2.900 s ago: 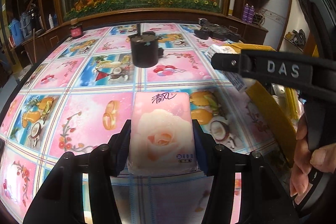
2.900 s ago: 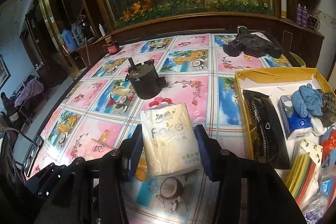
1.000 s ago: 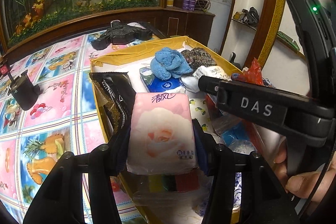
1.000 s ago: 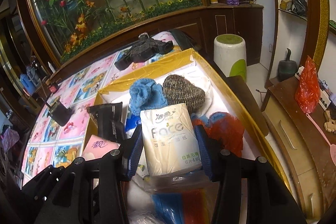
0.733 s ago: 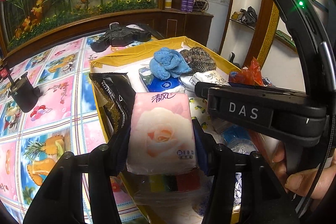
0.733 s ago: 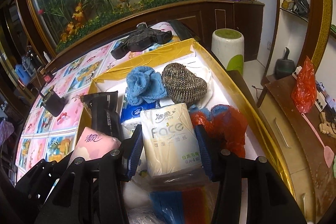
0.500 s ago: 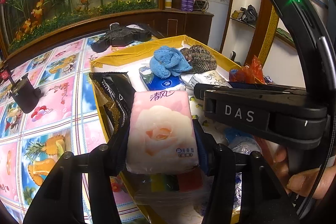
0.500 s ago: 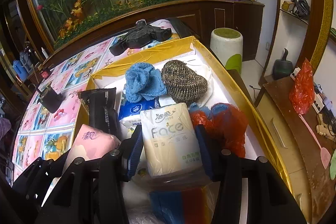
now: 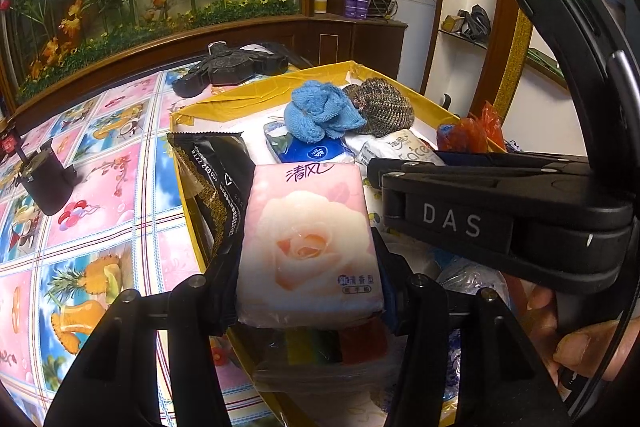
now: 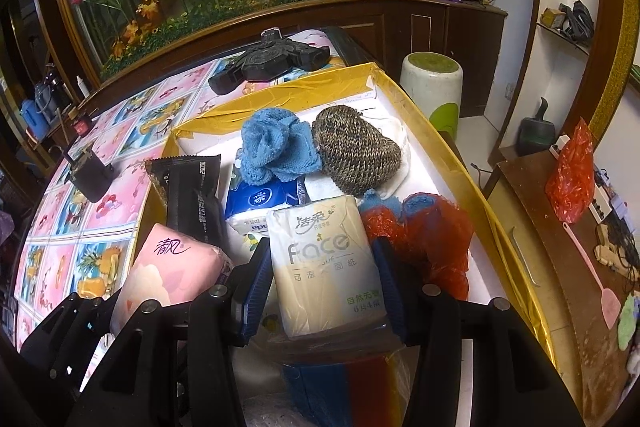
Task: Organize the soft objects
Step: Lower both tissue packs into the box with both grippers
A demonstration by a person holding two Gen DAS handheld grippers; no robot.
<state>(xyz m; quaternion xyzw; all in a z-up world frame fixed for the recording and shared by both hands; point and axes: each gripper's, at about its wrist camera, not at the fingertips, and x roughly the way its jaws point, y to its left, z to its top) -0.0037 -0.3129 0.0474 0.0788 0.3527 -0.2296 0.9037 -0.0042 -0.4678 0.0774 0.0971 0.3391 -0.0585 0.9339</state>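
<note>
Tissues are squeezed in both grippers so they can be carried to the yellow box point(image 10: 472, 171) on the table point(image 9: 120, 187). The left gripper point(image 9: 308, 267) fingers grip the pink rose tissue pack point(image 9: 308, 243) above the box's near left part. The right gripper point(image 10: 324, 275) fingers grip the cream tissue pack point(image 10: 324, 263) just to its right, over the box's middle, near the blue cloth point(image 10: 276, 147).

**Two tissue packs held over the yellow box**

The pink tissue pack point(image 9: 308, 243), printed with a pale rose, sits upright between the left jaws above the yellow box point(image 9: 256, 97). The cream tissue pack point(image 10: 326, 263), marked "Face", is clamped upright in the right jaws over the box's blue cloth point(image 10: 276, 147), knitted hat point(image 10: 354, 151) and blue-wrapped tissues point(image 10: 260, 201).
</note>
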